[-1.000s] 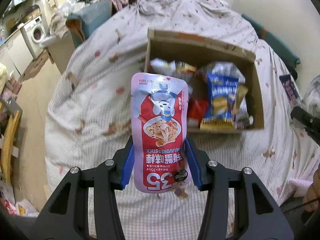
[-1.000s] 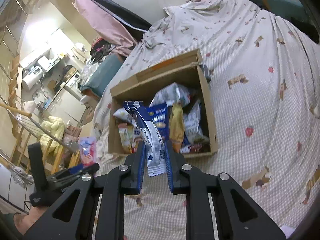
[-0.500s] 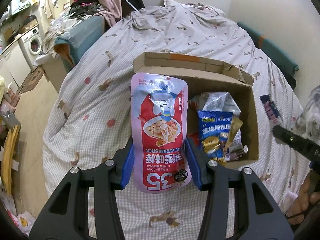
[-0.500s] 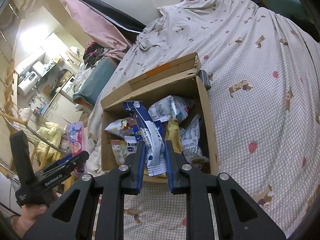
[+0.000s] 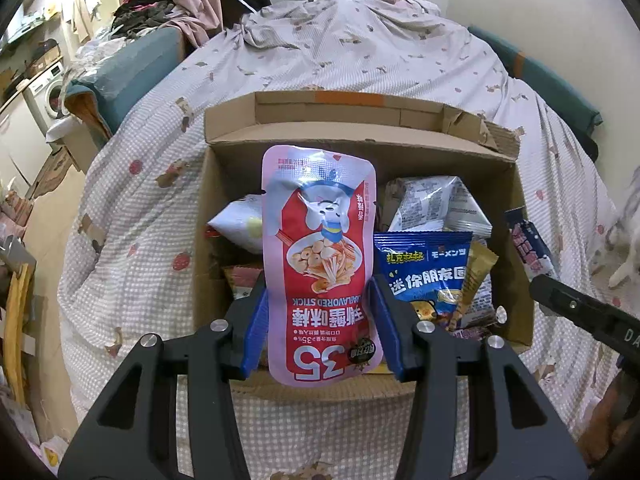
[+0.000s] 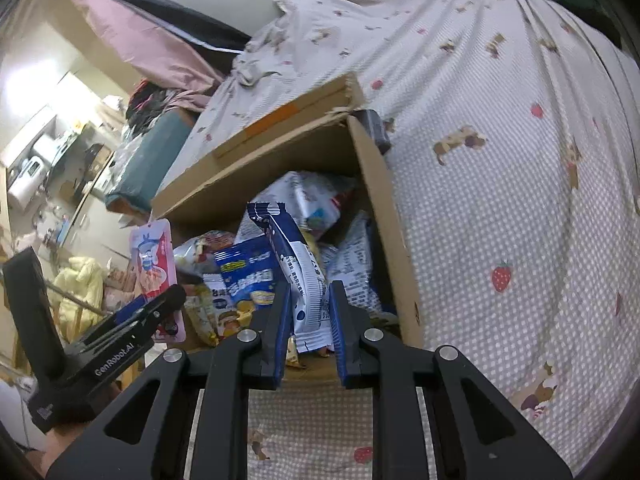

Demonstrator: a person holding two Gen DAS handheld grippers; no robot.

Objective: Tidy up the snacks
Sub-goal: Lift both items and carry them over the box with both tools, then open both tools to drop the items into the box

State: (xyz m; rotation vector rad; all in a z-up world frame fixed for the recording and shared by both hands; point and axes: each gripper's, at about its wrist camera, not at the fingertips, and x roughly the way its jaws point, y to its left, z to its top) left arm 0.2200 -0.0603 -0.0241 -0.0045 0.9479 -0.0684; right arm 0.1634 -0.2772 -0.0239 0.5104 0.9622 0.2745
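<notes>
Quilted dotted bedspread point(image 5: 360, 60) under open corrugated cardboard box point(image 5: 360, 148) of crinkled packets, left gripper point(image 5: 320, 320) clamped flat glossy pink-red pouch point(image 5: 320, 260) above box, right gripper point(image 6: 308, 320) pinched narrow blue-white wrapper point(image 6: 296, 264) over box.

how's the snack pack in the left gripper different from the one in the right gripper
The pink pouch in the left gripper is broad and flat, its printed face to the camera; the blue and white packet in the right gripper is narrow and seen edge-on.
The pouch is pink and red; the packet is dark blue and white.
Both are clamped at their lower ends over the cardboard box.
</notes>
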